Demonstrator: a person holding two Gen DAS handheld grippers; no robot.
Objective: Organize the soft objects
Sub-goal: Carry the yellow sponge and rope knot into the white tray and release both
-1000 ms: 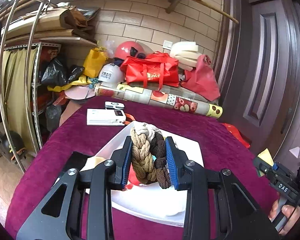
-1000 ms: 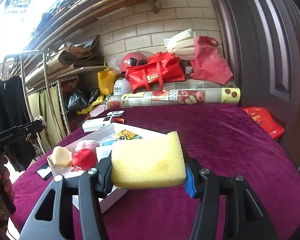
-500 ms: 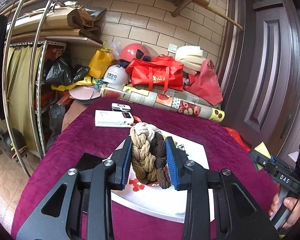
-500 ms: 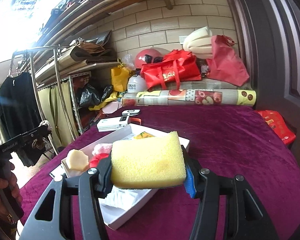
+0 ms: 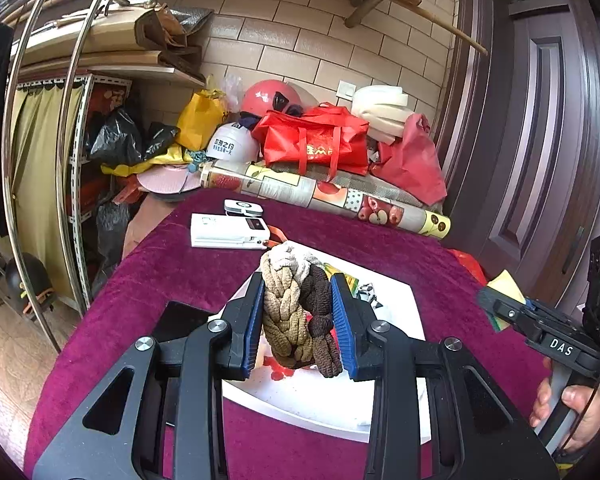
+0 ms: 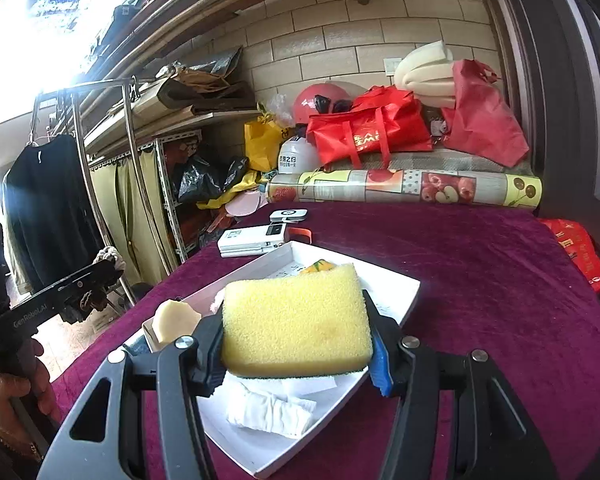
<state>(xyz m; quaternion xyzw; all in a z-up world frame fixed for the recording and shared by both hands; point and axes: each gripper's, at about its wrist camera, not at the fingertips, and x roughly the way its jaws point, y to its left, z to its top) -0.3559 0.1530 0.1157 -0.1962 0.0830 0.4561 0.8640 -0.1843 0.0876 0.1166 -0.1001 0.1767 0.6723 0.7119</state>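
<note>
My left gripper (image 5: 299,320) is shut on a braided rope knot (image 5: 290,304) in cream, tan and dark brown, held above the white tray (image 5: 404,300). My right gripper (image 6: 298,340) is shut on a yellow sponge (image 6: 296,320) with a green underside, held over the same tray (image 6: 400,292). In the tray lie a folded white cloth (image 6: 272,408), a pale yellow soft piece (image 6: 176,318) and a colourful printed item (image 6: 320,266). The right gripper also shows at the right edge of the left wrist view (image 5: 500,304).
The tray sits on a table with a purple velvet cloth (image 6: 480,272). A white device (image 5: 230,232), a small white gadget (image 5: 244,208) and a black phone (image 5: 180,316) lie on it. A rolled fruit-print mat (image 5: 328,196), bags and helmets crowd the back.
Both grippers have risen and drawn back toward me with their loads held. The sponge now hangs over the near part of the tray; the white cloth has come into view.
</note>
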